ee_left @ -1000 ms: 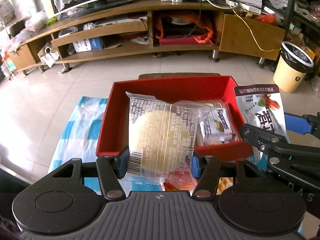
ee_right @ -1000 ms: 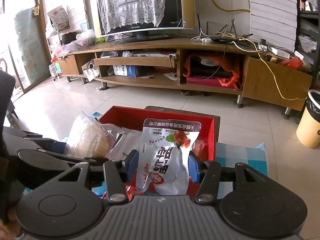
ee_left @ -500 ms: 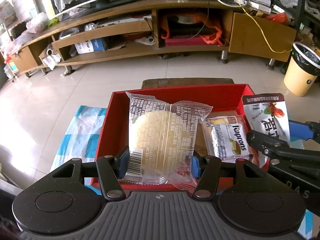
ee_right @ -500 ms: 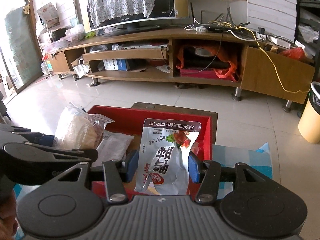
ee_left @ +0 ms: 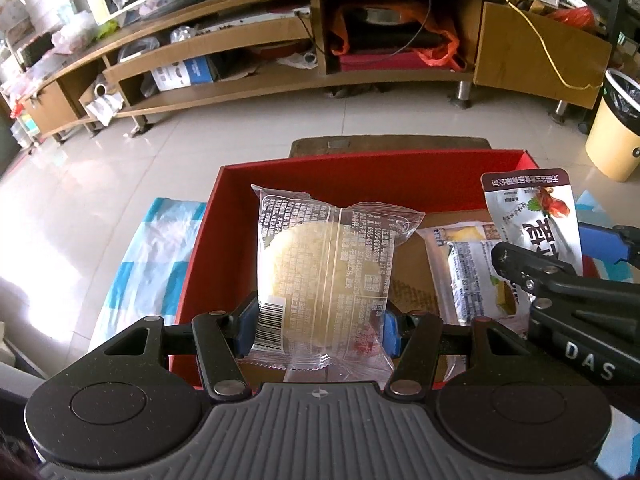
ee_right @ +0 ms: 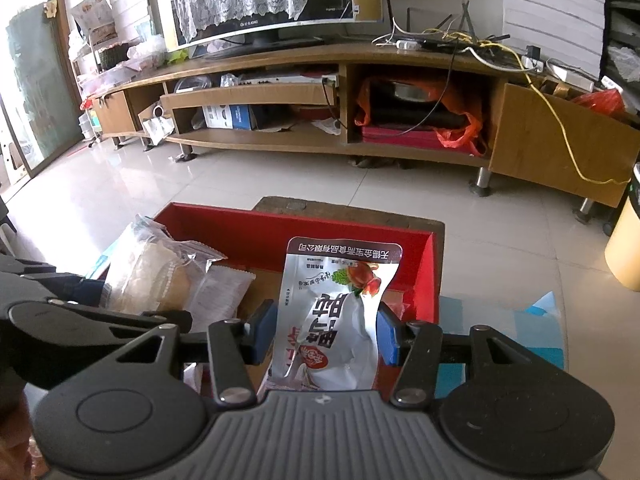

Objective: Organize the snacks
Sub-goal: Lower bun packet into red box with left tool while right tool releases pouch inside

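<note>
The left gripper (ee_left: 318,320) pinches a clear-wrapped round pastry (ee_left: 326,276) between its blue jaws, upright over the red box (ee_left: 360,172); the right gripper (ee_right: 326,334) pinches a silver snack pouch (ee_right: 334,316) over the box's right side; two wrapped snacks (ee_left: 476,276) lie on the box floor; a blue-and-white cloth (ee_left: 148,252) covers the worktop beneath.

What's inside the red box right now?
In the red box: a silver wafer packet lying on the brown cardboard floor, and part of another packet beneath it. The held clear cake packet and white pouch cover the rest.
</note>
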A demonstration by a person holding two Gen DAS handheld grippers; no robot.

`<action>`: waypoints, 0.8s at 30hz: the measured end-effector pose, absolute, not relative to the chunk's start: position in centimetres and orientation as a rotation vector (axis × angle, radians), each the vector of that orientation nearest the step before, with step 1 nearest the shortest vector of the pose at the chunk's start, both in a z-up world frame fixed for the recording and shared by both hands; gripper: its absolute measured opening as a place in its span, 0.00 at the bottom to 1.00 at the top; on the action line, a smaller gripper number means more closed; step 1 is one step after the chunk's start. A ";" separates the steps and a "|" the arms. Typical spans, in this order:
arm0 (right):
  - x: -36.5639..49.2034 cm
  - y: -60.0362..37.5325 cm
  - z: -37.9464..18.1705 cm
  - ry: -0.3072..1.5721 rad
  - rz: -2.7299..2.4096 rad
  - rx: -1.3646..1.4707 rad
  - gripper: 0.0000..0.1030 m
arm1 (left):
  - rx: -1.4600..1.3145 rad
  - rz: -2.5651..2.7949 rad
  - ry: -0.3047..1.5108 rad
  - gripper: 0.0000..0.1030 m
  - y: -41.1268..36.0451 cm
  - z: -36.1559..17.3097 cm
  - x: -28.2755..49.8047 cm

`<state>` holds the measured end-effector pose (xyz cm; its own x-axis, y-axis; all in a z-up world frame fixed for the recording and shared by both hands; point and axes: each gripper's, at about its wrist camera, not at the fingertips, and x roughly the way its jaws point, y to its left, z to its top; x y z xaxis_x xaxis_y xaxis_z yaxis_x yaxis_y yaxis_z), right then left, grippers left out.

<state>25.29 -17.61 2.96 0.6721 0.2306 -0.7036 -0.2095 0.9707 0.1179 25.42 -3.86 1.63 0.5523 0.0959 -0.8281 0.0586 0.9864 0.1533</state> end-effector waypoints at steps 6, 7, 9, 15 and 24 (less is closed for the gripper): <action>25.9 -17.3 1.9 0.809 0.258 0.042 0.47 | 0.170 0.034 1.001 0.63 -3.8 1.2 25.8; 26.0 -17.2 1.7 0.815 0.261 0.045 0.47 | 0.175 0.037 1.003 0.63 -3.8 1.1 25.8; 26.1 -17.1 1.5 0.819 0.259 0.042 0.48 | 0.183 0.040 1.003 0.64 -3.8 1.0 25.8; 26.4 -17.1 1.6 0.810 0.248 0.048 0.49 | 0.194 0.051 0.975 0.71 -4.0 1.4 25.7; 26.2 -17.2 1.9 0.793 0.244 0.053 0.50 | 0.178 0.053 0.976 0.73 -3.8 1.7 25.6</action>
